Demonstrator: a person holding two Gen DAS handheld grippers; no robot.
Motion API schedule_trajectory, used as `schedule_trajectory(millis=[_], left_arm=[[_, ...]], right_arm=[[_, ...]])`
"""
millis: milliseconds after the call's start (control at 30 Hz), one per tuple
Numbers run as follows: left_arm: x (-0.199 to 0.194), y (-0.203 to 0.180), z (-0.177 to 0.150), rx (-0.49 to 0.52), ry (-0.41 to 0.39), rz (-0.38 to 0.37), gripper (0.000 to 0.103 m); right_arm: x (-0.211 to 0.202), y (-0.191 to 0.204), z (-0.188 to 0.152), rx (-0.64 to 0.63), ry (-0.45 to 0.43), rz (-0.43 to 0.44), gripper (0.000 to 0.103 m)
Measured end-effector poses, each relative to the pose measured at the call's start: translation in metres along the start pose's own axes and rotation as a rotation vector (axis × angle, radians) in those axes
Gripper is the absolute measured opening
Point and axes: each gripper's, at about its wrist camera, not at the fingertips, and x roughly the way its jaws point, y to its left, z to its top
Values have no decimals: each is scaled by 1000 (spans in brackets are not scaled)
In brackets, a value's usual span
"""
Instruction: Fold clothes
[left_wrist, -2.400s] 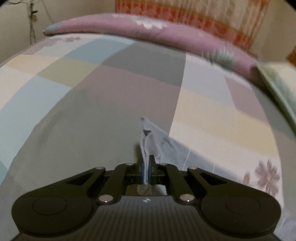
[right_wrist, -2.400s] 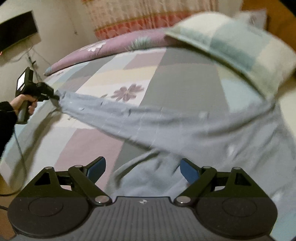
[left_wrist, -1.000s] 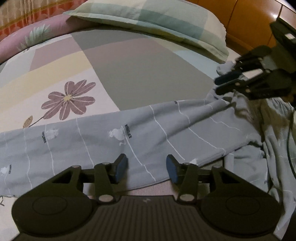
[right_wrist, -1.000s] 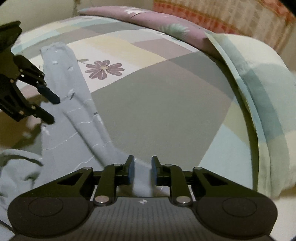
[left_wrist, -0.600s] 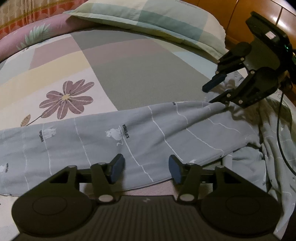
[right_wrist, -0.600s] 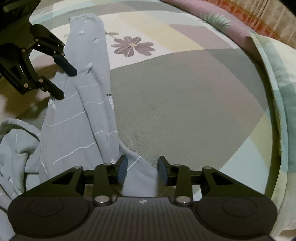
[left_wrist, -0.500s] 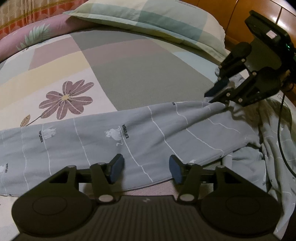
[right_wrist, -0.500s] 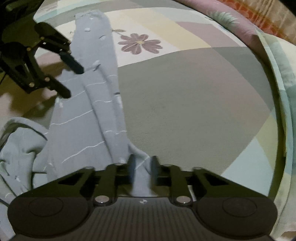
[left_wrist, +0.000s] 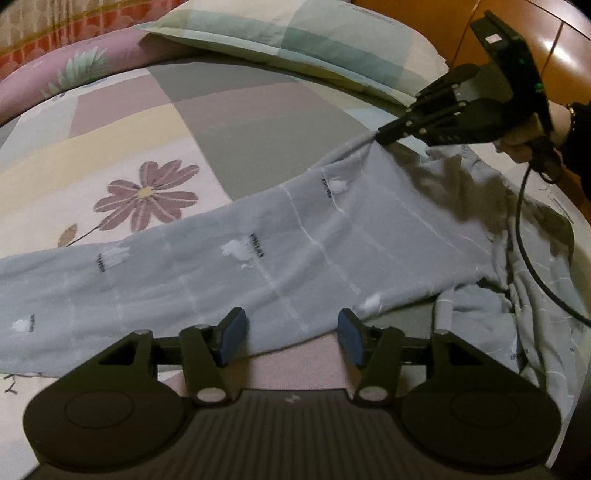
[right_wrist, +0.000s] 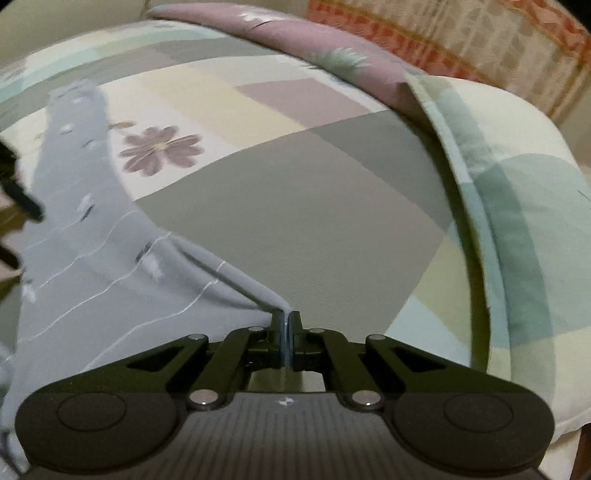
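Gripping a grey garment stretched across the bed

Spread under everything was the patchwork bedsheet (left_wrist: 269, 122), with a checked pillow (left_wrist: 295, 40) at its far edge and a purple flower print (left_wrist: 146, 199) on a pale patch. On it lay the grey garment (left_wrist: 280, 251), one long leg running left to right in the left wrist view, its far end reaching off the left edge and the rest bunched in folds at the right. The right gripper (right_wrist: 286, 325) had its jaws clamped together on a pulled-up fold of the garment's upper edge, drawing the cloth into a taut ridge. The left gripper (left_wrist: 290, 334) hovered with jaws apart over the garment's near edge, its pads not pressing the cloth.
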Motion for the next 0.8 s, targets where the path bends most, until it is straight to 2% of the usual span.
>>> schedule_trajectory(millis=[367, 433, 533, 600, 733, 800], left_arm=[[-8, 32, 1, -67, -5, 85, 55], [-9, 40, 0, -91, -1, 95, 55], [-12, 54, -3, -124, 1, 112, 55], [-17, 61, -5, -132, -3, 129, 55], [-26, 79, -7, -153, -16, 170, 55], [-28, 88, -6, -153, -20, 197, 55]], right_arm=[[46, -28, 8, 134, 29, -99, 2], [52, -29, 9, 148, 45, -95, 3], [44, -24, 15, 139, 41, -78, 4], [32, -17, 23, 127, 16, -74, 9], [12, 11, 47, 83, -47, 34, 12], [15, 37, 60, 28, -60, 120, 12]])
